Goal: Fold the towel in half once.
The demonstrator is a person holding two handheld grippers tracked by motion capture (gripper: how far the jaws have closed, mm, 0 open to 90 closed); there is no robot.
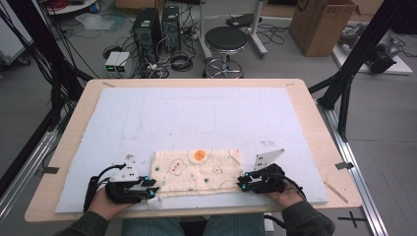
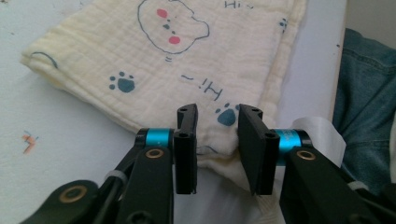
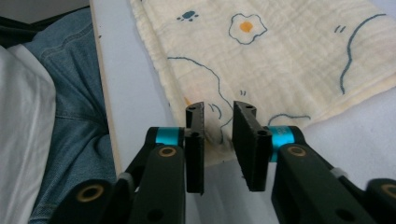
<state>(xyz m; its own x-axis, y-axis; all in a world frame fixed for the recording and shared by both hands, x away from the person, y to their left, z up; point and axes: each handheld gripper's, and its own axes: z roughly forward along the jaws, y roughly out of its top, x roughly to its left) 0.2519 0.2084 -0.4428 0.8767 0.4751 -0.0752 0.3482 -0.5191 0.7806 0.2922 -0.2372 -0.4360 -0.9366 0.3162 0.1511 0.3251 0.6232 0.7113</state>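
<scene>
At the near table edge, left gripper (image 1: 147, 188) and right gripper (image 1: 244, 185) are flanking the folded muslin cloth (image 1: 196, 172), jaws narrowly parted over its end corners, long axis running between them.

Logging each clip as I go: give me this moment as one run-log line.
left gripper: open, jaws astride cloth corner | right gripper: open, jaws astride the other near corner | cloth: folded, flat on white mat
</scene>
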